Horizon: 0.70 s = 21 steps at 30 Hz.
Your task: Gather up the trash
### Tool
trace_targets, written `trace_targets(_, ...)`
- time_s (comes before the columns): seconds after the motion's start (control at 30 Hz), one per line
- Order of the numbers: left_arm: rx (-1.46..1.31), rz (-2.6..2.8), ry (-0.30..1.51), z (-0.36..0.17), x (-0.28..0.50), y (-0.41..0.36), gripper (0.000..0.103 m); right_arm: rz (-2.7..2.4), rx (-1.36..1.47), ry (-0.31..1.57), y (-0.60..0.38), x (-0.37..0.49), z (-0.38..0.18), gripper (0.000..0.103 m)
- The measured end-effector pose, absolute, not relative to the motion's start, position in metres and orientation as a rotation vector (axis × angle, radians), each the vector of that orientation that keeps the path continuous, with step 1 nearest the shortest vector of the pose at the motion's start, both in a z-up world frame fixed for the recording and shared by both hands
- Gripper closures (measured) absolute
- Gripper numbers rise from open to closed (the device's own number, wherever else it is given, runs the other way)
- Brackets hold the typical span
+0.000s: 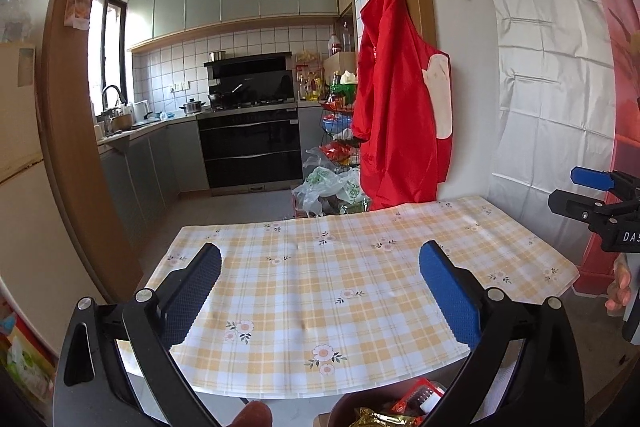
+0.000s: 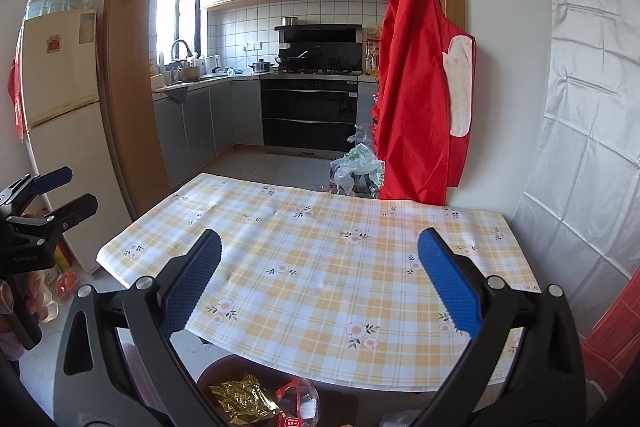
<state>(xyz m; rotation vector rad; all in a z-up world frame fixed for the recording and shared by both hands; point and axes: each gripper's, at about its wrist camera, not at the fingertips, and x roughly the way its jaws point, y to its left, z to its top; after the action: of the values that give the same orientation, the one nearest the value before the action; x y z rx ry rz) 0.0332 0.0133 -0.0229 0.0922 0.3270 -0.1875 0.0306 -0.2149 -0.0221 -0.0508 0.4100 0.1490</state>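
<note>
Left gripper [image 1: 320, 267] and right gripper [image 2: 319, 261] — fingers spread wide, holding nothing — above checked worktop [image 2: 320, 267]; 1 bin [image 2: 256, 387] of wrappers [image 2: 240, 399] below its edge

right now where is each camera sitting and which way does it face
Left wrist: on the left gripper, open over the checked table, facing the kitchen; the right gripper shows at its right edge.
Right wrist: on the right gripper, open, same heading; the left gripper and left hand show at its left edge.
Shared: table, red apron, oven, and trash bin below the near table edge.
</note>
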Motion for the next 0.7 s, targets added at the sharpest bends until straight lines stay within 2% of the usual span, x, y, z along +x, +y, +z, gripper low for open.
trace_targets(0.7,0.067,-0.201,0.343,-0.0182,0.0333,0.0143,0.006,0.136,-0.036,0.408,-0.2181,0.0269,-0.0185,0.006)
